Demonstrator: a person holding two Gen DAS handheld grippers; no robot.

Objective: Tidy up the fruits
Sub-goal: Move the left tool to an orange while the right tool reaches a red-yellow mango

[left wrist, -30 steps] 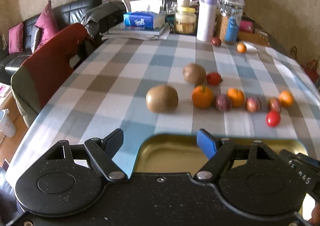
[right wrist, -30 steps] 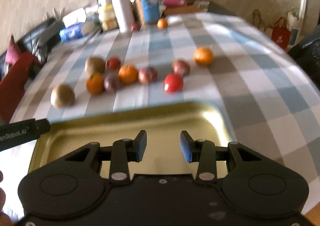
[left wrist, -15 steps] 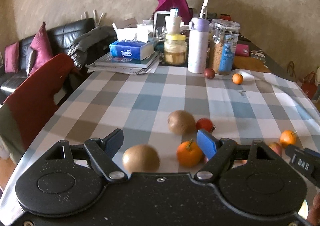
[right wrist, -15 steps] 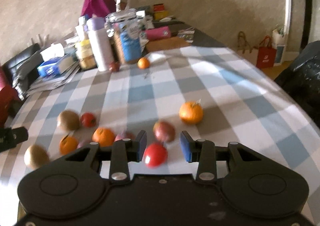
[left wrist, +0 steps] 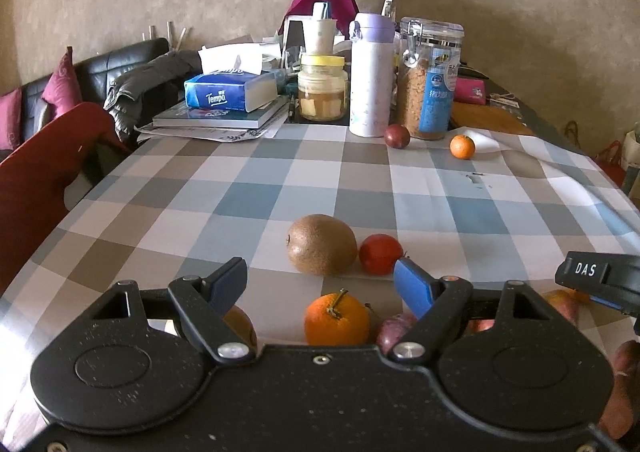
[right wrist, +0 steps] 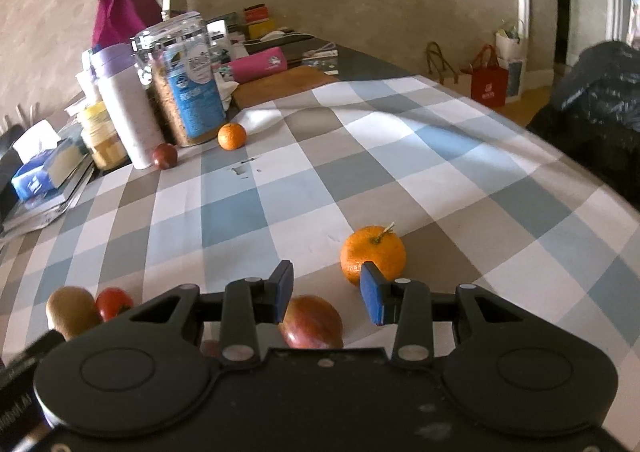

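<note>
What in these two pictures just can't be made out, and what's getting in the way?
- Left wrist view: a brownish fruit is mostly hidden behind the left gripper's finger; its kind is unclear.
- Left wrist view: a purplish fruit is half covered by the gripper body.
- Left wrist view: fruits at the right are hidden behind the right gripper.
- Right wrist view: the kiwi and the red fruit are blurred and partly covered.

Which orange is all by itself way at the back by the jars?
The small orange beside the tall clear jar. The other oranges sit close to the jaws, like the stemmed orange between the left gripper's jaws.
</note>
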